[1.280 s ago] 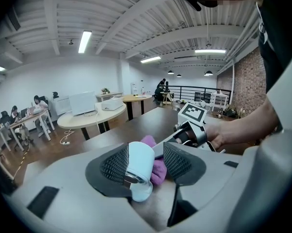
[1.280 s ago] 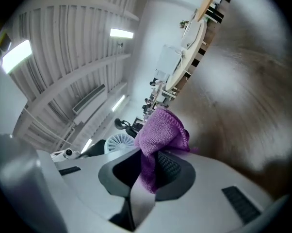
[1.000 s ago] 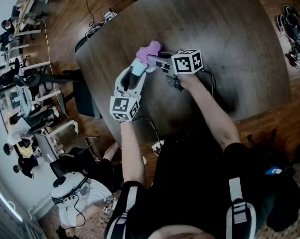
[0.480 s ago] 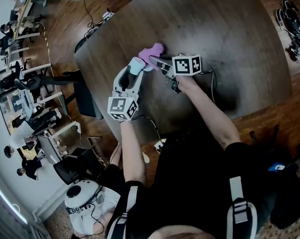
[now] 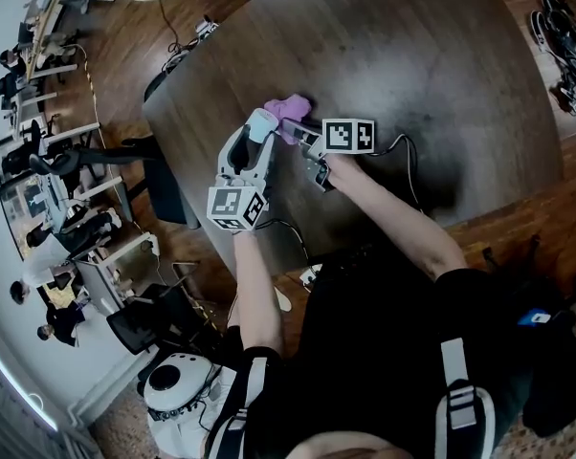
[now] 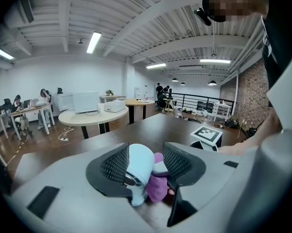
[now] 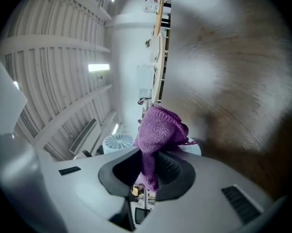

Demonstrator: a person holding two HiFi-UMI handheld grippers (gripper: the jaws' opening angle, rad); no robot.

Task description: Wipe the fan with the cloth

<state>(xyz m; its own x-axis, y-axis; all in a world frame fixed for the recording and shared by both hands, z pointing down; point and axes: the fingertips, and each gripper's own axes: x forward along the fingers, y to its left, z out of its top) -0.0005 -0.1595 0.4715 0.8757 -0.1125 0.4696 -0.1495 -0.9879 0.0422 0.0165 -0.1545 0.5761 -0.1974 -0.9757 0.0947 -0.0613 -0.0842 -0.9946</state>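
Lightly does it: fan clamped in my left, cloth pinched in my right

From the head view, my left gripper (image 5: 254, 146) had its fingers closed on the fan (image 5: 261, 124), a small pale-blue piece of smooth moulded plastic with rounded corners. My right gripper (image 5: 300, 132) lay just to the right of the fan, and the purple cloth (image 5: 290, 111) was bunched against the fan's far side. The dark wooden table (image 5: 441, 75) spread beneath the fan. I could not tell whether the fan rested on it.

In the left gripper view, my two ribbed black pads pressed the fan's curved shell from either side. The cloth was tucked against the fan's right flank, touching it. I judged the fan light and hollow, with a shell slick enough to twist under a wipe. So the hold belonged where I had it, on the solid body rather than on the grille.

In the right gripper view, my fingers were shut on a fold of the cloth. It was a soft, loopy knit, limp, and it flopped out past the tips in a loose peak. Just beside it to the left showed the fan's round slotted grille, pale and thin-ribbed. I reckoned the knit would drag and catch on those slots rather than glide. They looked fragile enough to want only light pressure.
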